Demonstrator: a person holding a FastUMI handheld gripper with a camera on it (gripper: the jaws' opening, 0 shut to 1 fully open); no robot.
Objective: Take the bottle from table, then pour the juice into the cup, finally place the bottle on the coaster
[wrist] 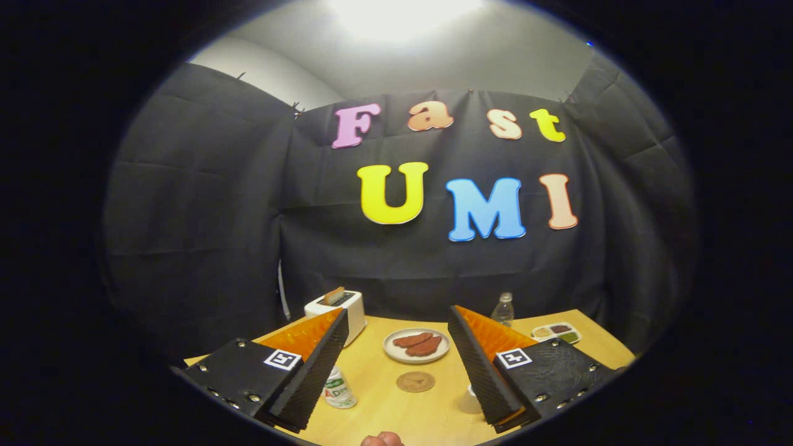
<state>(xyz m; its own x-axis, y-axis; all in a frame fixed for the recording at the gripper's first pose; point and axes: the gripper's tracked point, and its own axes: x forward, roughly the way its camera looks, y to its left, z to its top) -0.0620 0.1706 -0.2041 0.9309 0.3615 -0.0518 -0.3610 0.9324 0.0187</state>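
Table: wooden; everything on it stands untouched, so I judge the task not begun.
Gripper: held above the near edge, fingers spread wide, nothing between them.
Toaster: far off at 11 o'clock of the fingers.
Plate: with sausages, at 12 o'clock.
Bottle: the small juice bottle, upright just beside the left finger, at 9 o'clock; taking it comes first.
Cup: clear, against the right finger, at 3 o'clock; pouring remains.
Coaster: bare, between the fingers.

I see a white toaster on the worktop at 10 o'clock, plate of sausages at 12, clear water bottle and divided snack tray at 2.
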